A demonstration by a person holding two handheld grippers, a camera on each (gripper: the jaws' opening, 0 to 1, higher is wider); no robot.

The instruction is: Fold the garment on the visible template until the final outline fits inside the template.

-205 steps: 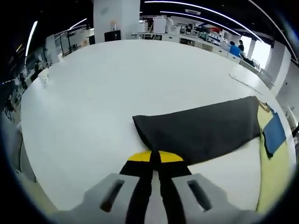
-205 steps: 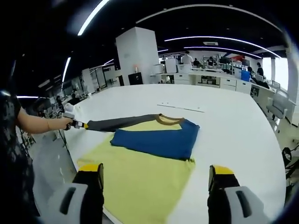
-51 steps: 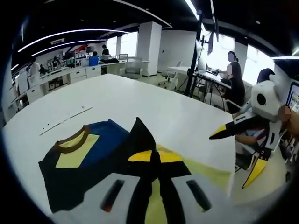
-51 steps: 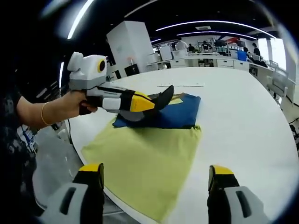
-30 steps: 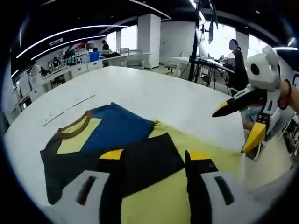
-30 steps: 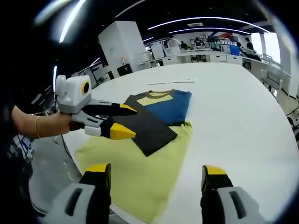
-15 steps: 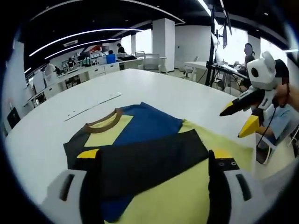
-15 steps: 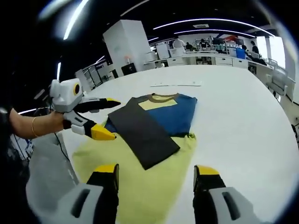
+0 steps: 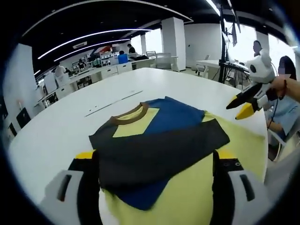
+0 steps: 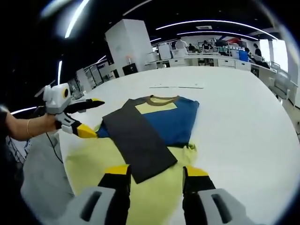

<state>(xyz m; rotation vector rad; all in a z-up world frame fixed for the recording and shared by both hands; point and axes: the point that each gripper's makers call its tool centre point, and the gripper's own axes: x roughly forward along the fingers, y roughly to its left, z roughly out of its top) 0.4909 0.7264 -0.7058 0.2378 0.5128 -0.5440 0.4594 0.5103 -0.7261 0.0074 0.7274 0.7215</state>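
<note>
A broad white desk (image 9: 56, 126) carries everything here, set in a big open office with white pillars (image 10: 127, 44), long ceiling light strips and workbenches at the back where people sit. On the desk lies the yellow template (image 10: 98, 161), and on it the shirt (image 9: 161, 133), blue with a brown collar, its dark sleeve (image 10: 138, 143) folded straight across the body. In the left gripper view, the left gripper (image 9: 154, 164) has its jaws wide apart, holding nothing, low over the near edge of the shirt. The right gripper (image 10: 153, 176) hangs over the template, jaws apart too, just short of the sleeve's end.
</note>
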